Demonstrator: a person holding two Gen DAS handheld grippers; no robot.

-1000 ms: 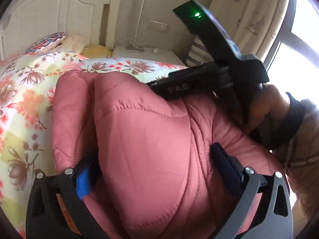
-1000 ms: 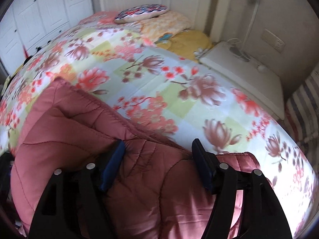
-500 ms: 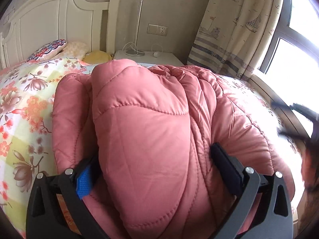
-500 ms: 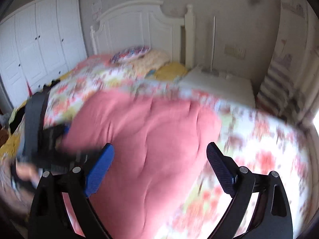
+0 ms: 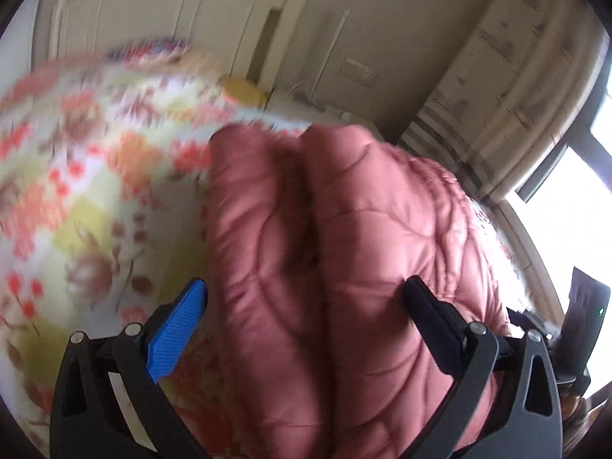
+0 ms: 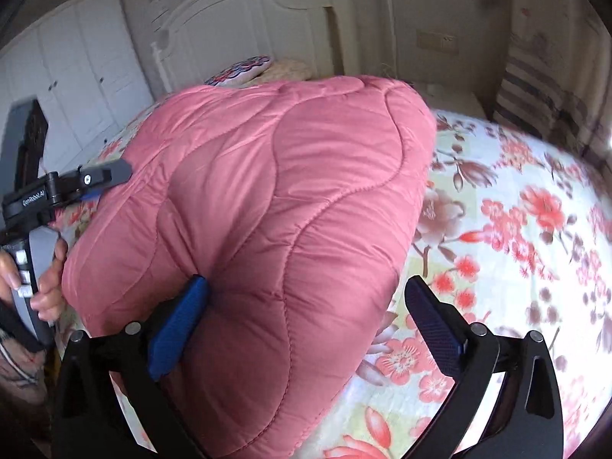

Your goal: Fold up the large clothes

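Observation:
A pink quilted puffer coat lies folded into a thick bundle on the flowered bedspread. In the left wrist view the coat fills the middle, and my left gripper is open with its jaws wide on either side of the bundle. My right gripper is open too; its left pad presses the coat's near edge and its right pad hangs over the bedspread. The left gripper also shows in the right wrist view, at the coat's far left side.
A white headboard and pillows stand at the far end of the bed. A white wardrobe is at the left. A nightstand, a curtain and a window lie to the right.
The right gripper let go of the coat and pulled back to the bed's right side. The left gripper has opened wider and swung, so its view is blurred.

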